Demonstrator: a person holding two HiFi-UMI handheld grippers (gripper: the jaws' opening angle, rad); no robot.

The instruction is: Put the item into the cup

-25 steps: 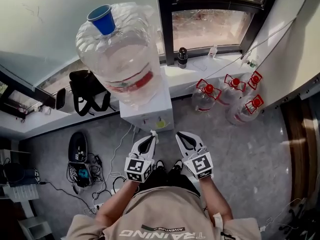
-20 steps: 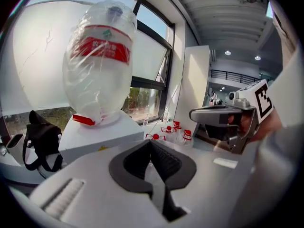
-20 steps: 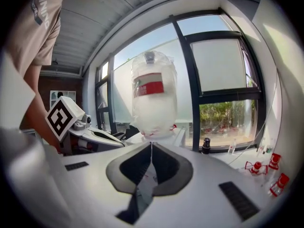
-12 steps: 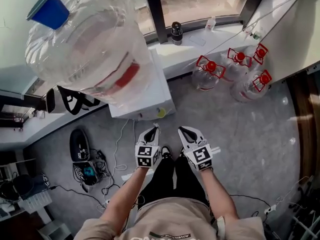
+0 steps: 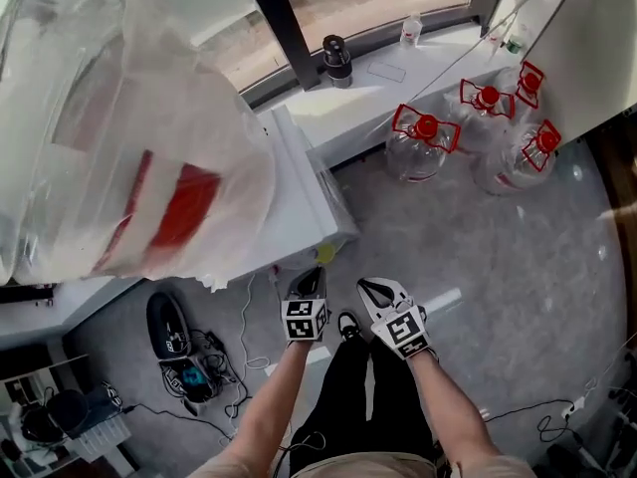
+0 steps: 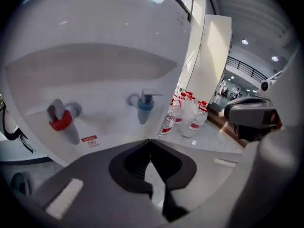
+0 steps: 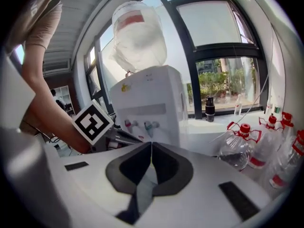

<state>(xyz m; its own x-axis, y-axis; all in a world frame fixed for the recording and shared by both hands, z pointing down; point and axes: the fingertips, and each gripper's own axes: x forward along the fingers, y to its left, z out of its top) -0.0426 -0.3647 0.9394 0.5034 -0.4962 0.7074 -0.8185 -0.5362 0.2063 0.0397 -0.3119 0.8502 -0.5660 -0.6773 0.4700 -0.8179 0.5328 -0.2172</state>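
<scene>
Neither a cup nor a loose item shows in any view now. My left gripper (image 5: 314, 275) is held shut and empty just before the front of the white water dispenser (image 5: 299, 197). In the left gripper view its closed tips (image 6: 150, 140) point at the dispenser's red tap (image 6: 61, 123) and blue tap (image 6: 144, 107). My right gripper (image 5: 366, 287) is next to it, also shut with nothing in it (image 7: 151, 144). The big upturned water bottle (image 5: 119, 137) on the dispenser fills the head view's upper left.
Three red-capped water jugs (image 5: 478, 132) stand on the floor at the right, below the window ledge (image 5: 398, 83). A dark flask (image 5: 336, 60) stands on that ledge. Shoes and cables (image 5: 184, 352) lie on the floor at the left.
The view has moved closer over the dispenser, so the bottle looms larger. The blue cup on top of the bottle has slid out of view. Both grippers stay shut.
</scene>
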